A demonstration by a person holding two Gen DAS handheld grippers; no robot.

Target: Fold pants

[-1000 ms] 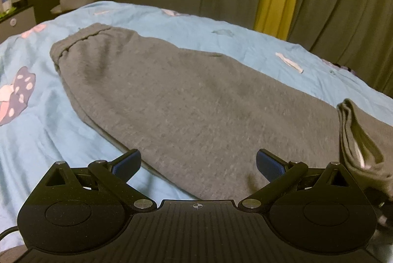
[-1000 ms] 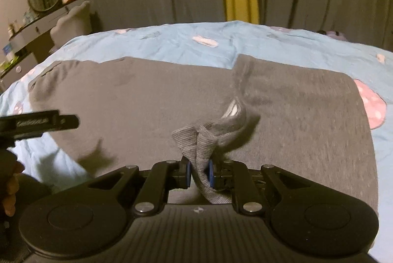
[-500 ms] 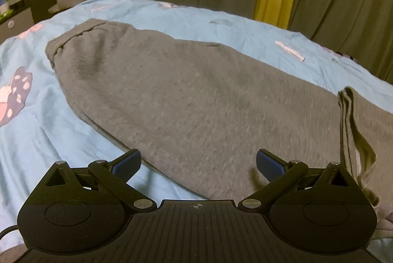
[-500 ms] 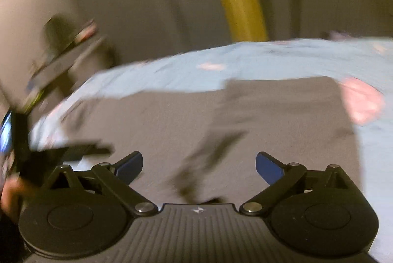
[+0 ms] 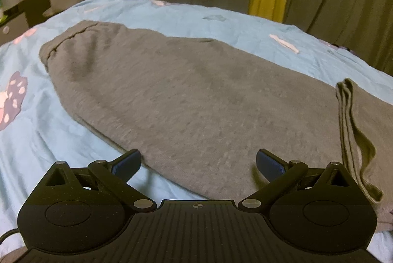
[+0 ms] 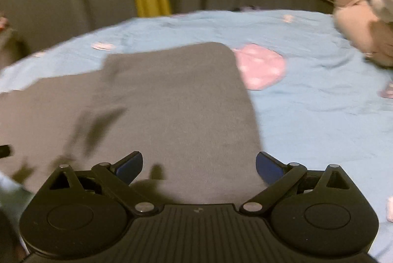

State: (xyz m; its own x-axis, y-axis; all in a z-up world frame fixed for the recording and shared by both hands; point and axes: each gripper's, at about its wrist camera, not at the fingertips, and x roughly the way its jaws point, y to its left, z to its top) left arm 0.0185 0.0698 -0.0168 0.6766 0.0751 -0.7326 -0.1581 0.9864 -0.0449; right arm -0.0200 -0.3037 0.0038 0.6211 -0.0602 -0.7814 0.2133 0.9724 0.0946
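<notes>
Left wrist view: the left claw (image 5: 197,163) hangs spread and empty over the near edge of the one pair of grey pants (image 5: 186,101), which lies flat on the blue bed (image 5: 49,135). The waistband sits toward ten o'clock; a folded-over cuff (image 5: 351,120) lies at three o'clock. I judge the next fold wants a bite on the waistband end, taking all layers, then a low carry across so nothing bunches.

Right wrist view: the right claw (image 6: 199,164) is also spread, gripping nothing, above the doubled part of the pants (image 6: 176,103); it should pin or match the lift. Count: one pants, two claws, one pink patch (image 6: 260,69) at one o'clock.
</notes>
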